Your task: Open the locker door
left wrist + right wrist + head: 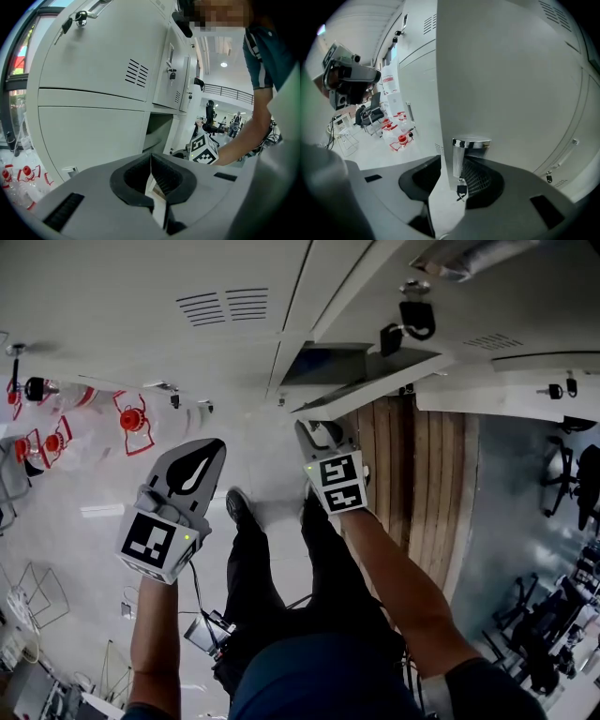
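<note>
Seemingly, locker door [511, 84] edge sits clamped inside right hand-held gripper [454, 166].

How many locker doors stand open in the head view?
1. The locker door stands ajar just ahead of the right claw, which grips its edge. The other doors in view look closed; more may lie outside the frame.

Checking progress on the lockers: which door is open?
The locker door clamped in the right gripper: it stands swung out, while the neighbouring doors sit flush.
</note>
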